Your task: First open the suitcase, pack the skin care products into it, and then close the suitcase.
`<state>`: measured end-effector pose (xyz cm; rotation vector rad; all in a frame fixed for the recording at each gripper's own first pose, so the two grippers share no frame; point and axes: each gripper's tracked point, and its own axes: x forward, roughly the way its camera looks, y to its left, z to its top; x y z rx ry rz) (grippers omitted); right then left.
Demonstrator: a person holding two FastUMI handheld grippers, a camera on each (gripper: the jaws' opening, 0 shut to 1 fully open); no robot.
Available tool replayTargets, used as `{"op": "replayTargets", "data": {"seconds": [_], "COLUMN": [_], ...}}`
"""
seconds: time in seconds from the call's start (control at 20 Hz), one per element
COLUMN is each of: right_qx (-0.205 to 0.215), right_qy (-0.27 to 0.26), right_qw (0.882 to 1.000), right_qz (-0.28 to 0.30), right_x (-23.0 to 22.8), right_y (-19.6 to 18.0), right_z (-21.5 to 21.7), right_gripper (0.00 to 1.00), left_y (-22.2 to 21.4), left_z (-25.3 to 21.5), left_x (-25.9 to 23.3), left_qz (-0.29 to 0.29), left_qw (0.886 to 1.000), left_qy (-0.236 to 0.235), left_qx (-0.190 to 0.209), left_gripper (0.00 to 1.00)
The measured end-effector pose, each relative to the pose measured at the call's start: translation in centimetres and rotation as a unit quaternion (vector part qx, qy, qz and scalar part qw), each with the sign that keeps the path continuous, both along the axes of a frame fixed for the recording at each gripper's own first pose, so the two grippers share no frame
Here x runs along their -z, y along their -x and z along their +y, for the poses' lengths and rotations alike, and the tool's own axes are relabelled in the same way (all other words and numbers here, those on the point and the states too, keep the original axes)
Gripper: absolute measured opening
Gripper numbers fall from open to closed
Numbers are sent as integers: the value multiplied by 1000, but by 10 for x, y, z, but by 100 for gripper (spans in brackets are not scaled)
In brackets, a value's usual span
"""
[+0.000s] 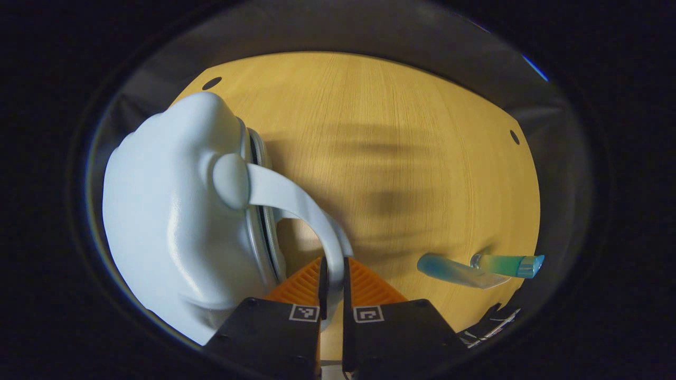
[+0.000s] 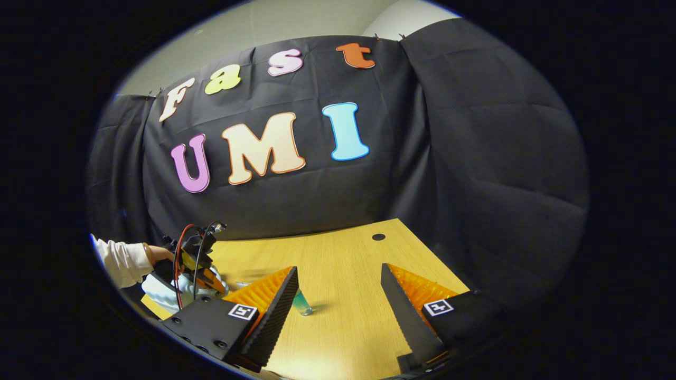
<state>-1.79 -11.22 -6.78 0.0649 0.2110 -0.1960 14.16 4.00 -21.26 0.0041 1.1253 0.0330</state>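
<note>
Pale blue hard-shell suitcase (image 1: 174,221): small, glossy, moulded plastic, standing on the light wooden tabletop (image 1: 401,158); zip seam appears closed along its edge. Not yet opened, by the look of it.

Curved pale blue carry handle (image 1: 296,203): arches off the suitcase's side; its lower end sits between the fingers of the left gripper (image 1: 332,279), whose jaws are narrow and pressed on the handle from both sides.

Translucent blue-green skin care tube (image 1: 475,266): lies flat on the tabletop, well apart from the suitcase, on the side past the handle; its capped end points away from the suitcase. Unpacked.

Right gripper (image 2: 338,295): jaws wide, holding nothing, above the tabletop, away from the suitcase; the tube's tip shows just beside one finger.

A person's hand in a white sleeve (image 2: 124,261): at the suitcase, carrying the left gripper.

Task status, as judged: opening stage only; packing and closing remain.
</note>
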Motion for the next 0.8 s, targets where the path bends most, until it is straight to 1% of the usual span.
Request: {"op": "replayTargets", "data": {"seconds": [0.2,0.35,0.55,0.8], "right_qx": [2,1,-10,-28], "right_qy": [1,3,3,8], "right_qw": [1000,1000,1000,1000], "right_qz": [3,4,12,10], "right_x": [1,2,8,8], "right_y": [3,4,2,-2], "right_z": [-4,-3,3,13], "right_gripper": [98,98,98,98], "left_y": [0,1,6,10], "left_z": [-2,-4,-15,-15], "left_x": [-5,-14,-38,-71], "left_qz": [-2,-14,-30,-64], "left_qw": [1000,999,999,996], "left_qy": [-6,-15,17,38], "left_qx": [16,27,36,42], "left_gripper": [3,3,3,3]}}
